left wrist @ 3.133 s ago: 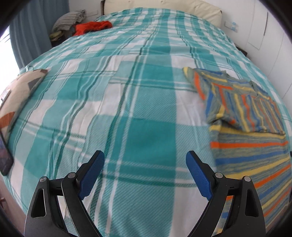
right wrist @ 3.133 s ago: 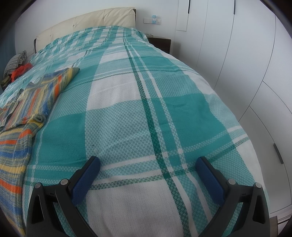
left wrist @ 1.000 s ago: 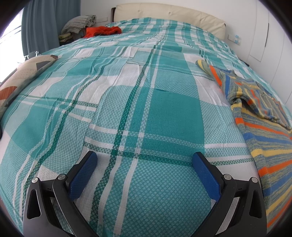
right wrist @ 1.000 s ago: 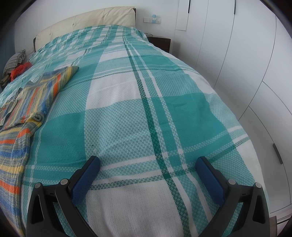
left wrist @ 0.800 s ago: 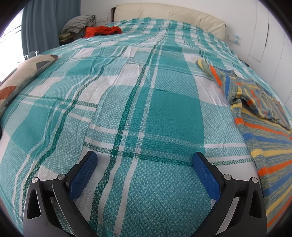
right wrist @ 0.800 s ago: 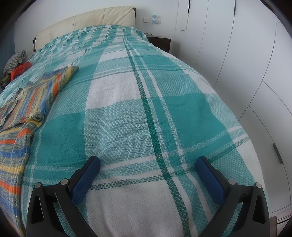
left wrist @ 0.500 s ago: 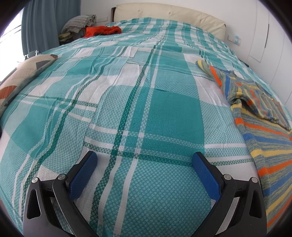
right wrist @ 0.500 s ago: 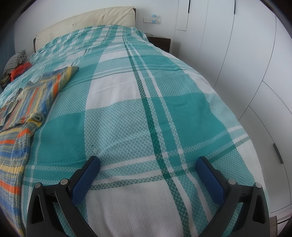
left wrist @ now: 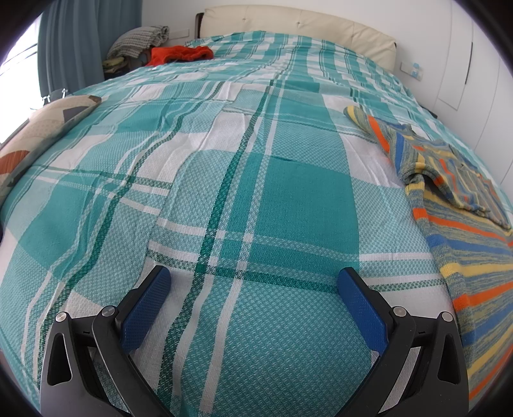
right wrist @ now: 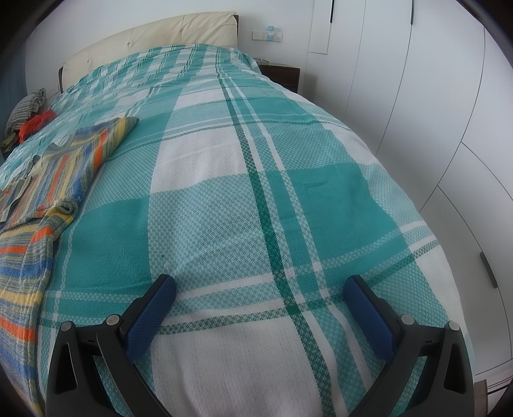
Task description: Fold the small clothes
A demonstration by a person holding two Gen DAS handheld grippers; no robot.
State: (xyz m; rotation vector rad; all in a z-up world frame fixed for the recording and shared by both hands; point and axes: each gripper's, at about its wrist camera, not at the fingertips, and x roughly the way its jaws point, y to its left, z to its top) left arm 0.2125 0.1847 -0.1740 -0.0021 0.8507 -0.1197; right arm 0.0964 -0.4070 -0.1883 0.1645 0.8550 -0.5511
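Observation:
A small striped garment [left wrist: 455, 205] in blue, orange and yellow lies spread on the teal plaid bedspread [left wrist: 250, 179], at the right edge of the left wrist view. It shows at the left edge of the right wrist view [right wrist: 48, 179], with a sleeve folded over its body. My left gripper [left wrist: 253, 282] is open and empty, low over the bedspread, left of the garment. My right gripper [right wrist: 261, 288] is open and empty, low over the bedspread, right of the garment.
A red cloth [left wrist: 179, 53] and a grey folded pile [left wrist: 141, 38] lie at the far left by the cream headboard [left wrist: 298, 21]. A patterned cushion [left wrist: 35, 134] sits at the bed's left edge. White wardrobe doors [right wrist: 433, 96] stand right of the bed.
Over the last second nothing has visibly changed. Since three seconds ago my left gripper has dropped lower and pulled back toward the bed's foot; the right has held still.

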